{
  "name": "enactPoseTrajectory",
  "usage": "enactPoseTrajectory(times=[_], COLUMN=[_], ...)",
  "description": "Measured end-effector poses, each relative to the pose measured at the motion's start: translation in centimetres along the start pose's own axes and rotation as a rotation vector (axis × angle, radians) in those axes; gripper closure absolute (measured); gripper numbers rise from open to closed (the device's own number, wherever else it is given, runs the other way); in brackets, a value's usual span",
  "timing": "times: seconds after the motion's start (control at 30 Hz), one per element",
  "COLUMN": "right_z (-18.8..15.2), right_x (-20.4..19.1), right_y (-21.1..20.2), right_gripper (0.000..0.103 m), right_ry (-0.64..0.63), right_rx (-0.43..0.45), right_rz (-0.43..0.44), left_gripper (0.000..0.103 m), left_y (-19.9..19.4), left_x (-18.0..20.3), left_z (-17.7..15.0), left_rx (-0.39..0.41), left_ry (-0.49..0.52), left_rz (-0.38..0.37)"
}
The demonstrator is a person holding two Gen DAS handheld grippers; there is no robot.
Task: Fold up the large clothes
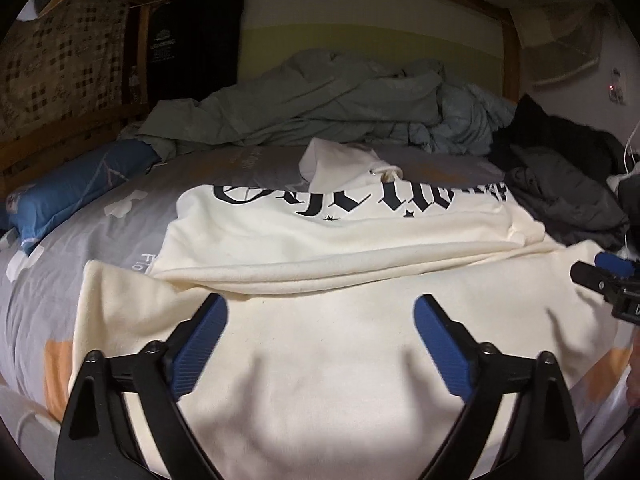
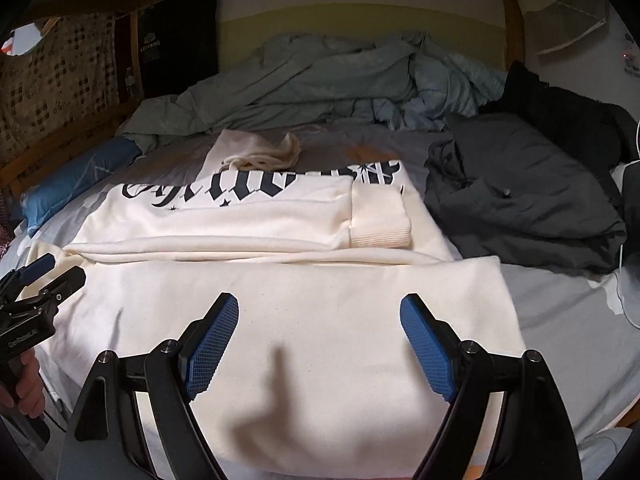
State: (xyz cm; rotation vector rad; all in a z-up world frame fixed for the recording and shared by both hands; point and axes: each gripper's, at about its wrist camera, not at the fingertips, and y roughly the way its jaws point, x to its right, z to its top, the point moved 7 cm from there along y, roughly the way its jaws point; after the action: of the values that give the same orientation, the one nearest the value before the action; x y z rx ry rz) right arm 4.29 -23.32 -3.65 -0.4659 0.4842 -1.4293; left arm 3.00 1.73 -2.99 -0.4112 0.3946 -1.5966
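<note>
- Bed (image 1: 60, 280) with grey patterned sheet, crumpled grey-green duvet (image 1: 320, 100) at far end.
- Cream hoodie (image 1: 320, 340) lies mid-bed, partly folded, sleeves laid across the black-lettered chest, hood toward duvet.
- Dark grey jacket (image 2: 520, 200) heaped just right of the hoodie.
- Blue pillow (image 1: 72, 192) at left edge.
- Left gripper (image 1: 320, 320) released, jaws wide over hoodie, nothing between.
- Right gripper (image 2: 320, 320) likewise spread, empty.

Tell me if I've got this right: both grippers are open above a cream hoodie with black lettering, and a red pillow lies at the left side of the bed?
Nearly. The pillow is blue, not red, as the left wrist view shows. The rest holds: the left gripper and right gripper are open above the cream hoodie with black lettering.
</note>
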Motion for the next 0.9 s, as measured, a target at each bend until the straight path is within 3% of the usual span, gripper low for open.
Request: enactPoseTrajectory(times=[0.17,0.27,0.33,0.43,0.57,0.63,0.73,0.8,0.9], right_z=[-2.1,-3.4,-4.5,-7.4,-9.8,-10.6,-10.9,-10.6,-8.4], right_x=[-1.2,-2.6,-4.1,-7.6,-10.1,-10.4,-8.9,-8.2,-4.6], right_y=[-0.7,-0.5,-0.6,-0.2,0.1,0.6,2.2,2.5,2.3], right_gripper=[0.018,0.018,0.018,0.018,0.018,0.018,0.018,0.018,0.018], right_ry=[-0.017,-0.071,-0.127,-0.275,-0.480,-0.513,-0.516,-0.503,-0.376], right_rx=[-0.016,-0.057,-0.085,-0.183,-0.189,-0.210,-0.247,-0.254,-0.230], right_rz=[0.021,0.052,0.102,0.246,0.170,0.133,0.004,-0.015,-0.061], left_gripper=[0.000,0.000,0.000,0.000,0.000,0.000,0.000,0.001,0.006], left_y=[0.8,0.6,0.1,0.3,0.4,0.2,0.2,0.4,-0.7], left_x=[0.0,0.3,0.5,0.6,0.6,0.5,0.5,0.7,0.8], left_z=[-3.0,-3.4,-3.6,-4.3,-4.2,-4.0,-4.2,-4.4,-5.3], left_rx=[-0.099,-0.110,-0.096,-0.103,-0.102,-0.090,-0.103,-0.128,-0.146], left_ry=[-0.039,-0.060,-0.046,-0.021,-0.025,-0.021,-0.017,-0.016,-0.037], left_rz=[0.014,-0.014,0.001,0.040,0.032,0.033,0.022,-0.001,-0.046])
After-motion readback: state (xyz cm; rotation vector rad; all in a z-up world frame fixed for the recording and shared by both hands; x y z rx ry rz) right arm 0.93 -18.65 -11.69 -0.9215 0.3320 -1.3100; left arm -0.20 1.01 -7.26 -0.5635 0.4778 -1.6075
